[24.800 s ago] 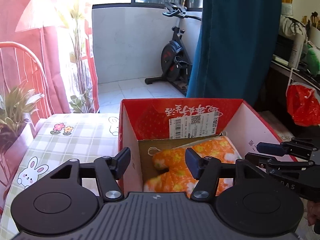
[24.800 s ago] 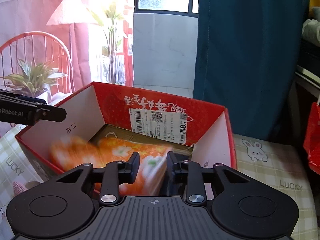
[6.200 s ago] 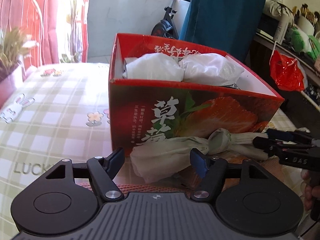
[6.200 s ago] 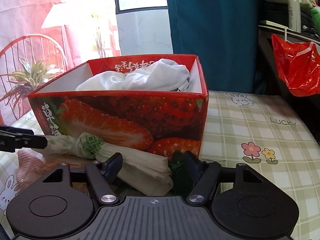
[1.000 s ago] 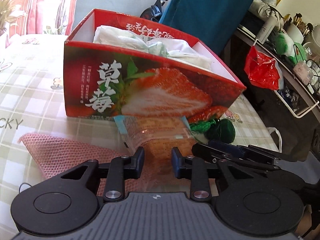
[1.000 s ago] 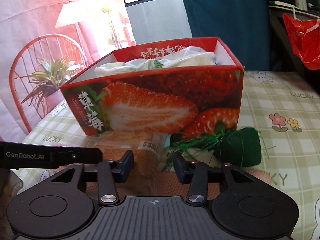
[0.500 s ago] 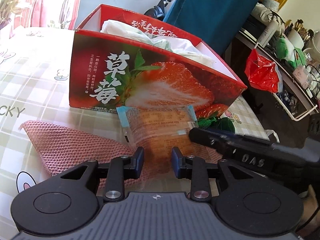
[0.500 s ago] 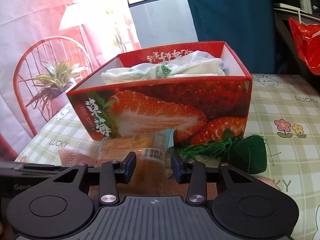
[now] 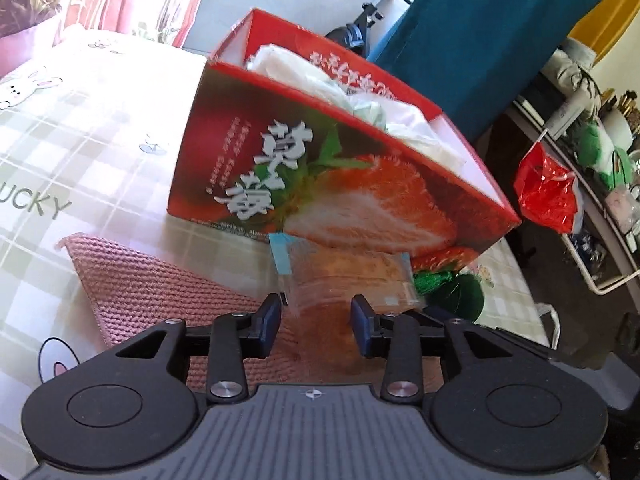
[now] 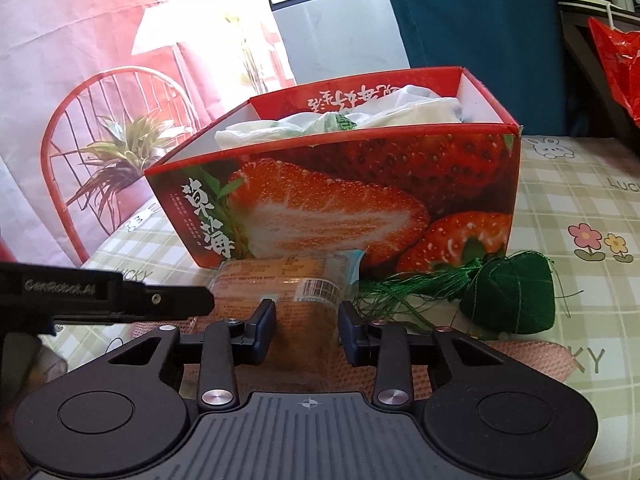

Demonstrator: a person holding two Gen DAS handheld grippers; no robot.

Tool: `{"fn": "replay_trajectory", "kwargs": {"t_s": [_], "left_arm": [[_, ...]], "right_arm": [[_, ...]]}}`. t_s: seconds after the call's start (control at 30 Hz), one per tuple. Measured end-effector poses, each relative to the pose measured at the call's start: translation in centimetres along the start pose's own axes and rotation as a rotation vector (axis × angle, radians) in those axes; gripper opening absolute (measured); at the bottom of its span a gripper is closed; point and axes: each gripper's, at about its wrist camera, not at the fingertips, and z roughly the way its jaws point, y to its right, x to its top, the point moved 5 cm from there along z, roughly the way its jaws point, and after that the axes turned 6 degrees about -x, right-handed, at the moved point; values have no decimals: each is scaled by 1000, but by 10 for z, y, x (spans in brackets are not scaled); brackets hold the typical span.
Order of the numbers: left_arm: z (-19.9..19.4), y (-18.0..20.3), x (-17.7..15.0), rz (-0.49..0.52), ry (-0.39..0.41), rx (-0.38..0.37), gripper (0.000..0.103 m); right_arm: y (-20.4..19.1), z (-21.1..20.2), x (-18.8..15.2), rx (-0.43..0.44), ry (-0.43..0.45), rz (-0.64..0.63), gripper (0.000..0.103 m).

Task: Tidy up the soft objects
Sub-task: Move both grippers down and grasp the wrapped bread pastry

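Strawberry box (image 9: 328, 184) fills mid-frame, white cloth bundles (image 9: 316, 76) heaped to its rim; only a thin strip of checked tablecloth (image 9: 80, 140) free in front. Clear-wrapped bread packet (image 9: 344, 280) lies against box base on pink knitted cloth (image 9: 160, 292). Left gripper (image 9: 316, 322) and right gripper (image 10: 307, 326) both clamp the packet. Right view alone shows green tasselled pouch (image 10: 512, 300) lower right. Versus half a second ago, left view tilted; packet sits nearer.

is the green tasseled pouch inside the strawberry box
No, the green tasseled pouch lies on the tablecloth outside the strawberry box, beside its front right corner.
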Motion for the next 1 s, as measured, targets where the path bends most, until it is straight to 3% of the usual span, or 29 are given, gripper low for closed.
{"fn": "replay_trajectory", "kwargs": {"t_s": [0.07,0.2,0.3,0.37,0.5,1.0], "left_arm": [[3,0,-3,-5,1,-26,45],[6,3,-5,-1,-2,-51,44],[3,9,-5,21,4,-60,38],[1,12,-5,44,4,-64,31],[-1,22,-8,86,-23,-52,31],[-7,15,-34,73,-59,-76,31]], "right_arm": [[0,0,-1,2,0,4,32],[7,3,-1,0,1,73,37],[11,3,-1,13,-3,116,29],[8,0,-1,30,-4,110,25],[1,-7,-3,27,-10,74,25],[-4,-29,-23,21,-37,16,25]]}}
